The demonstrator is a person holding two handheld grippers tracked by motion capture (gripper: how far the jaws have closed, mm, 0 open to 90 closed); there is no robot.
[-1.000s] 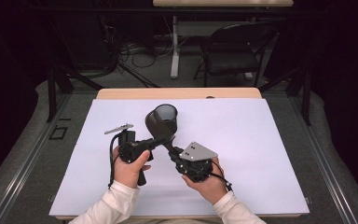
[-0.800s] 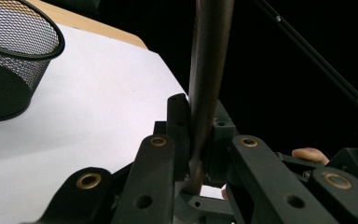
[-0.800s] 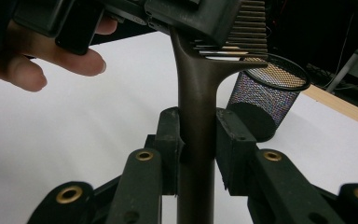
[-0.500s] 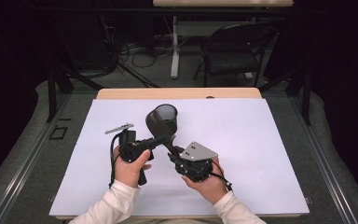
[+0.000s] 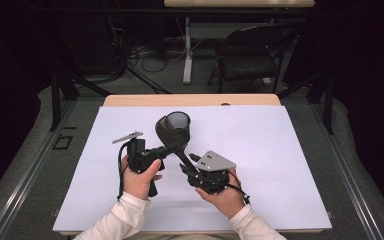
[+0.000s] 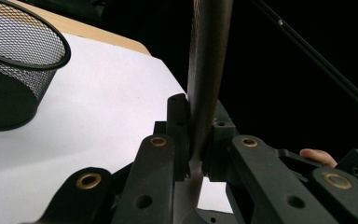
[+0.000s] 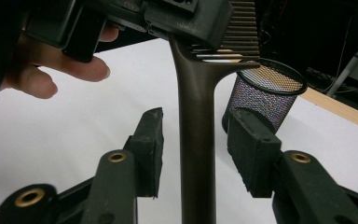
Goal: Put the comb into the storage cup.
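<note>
Left gripper [image 5: 166, 151] clamped tight on the comb [image 7: 198, 140] at its toothed end, right gripper [image 5: 185, 170] jaws just opening off the handle — above the table's [image 5: 280, 150] middle, near the mesh cup [image 5: 174, 128] — best held steady, then lowered in handle-first.

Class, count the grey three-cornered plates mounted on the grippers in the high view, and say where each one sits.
2. One plate sits atop the left gripper, left of the mesh cup. The other plate tops the right gripper, nearer the person.
</note>
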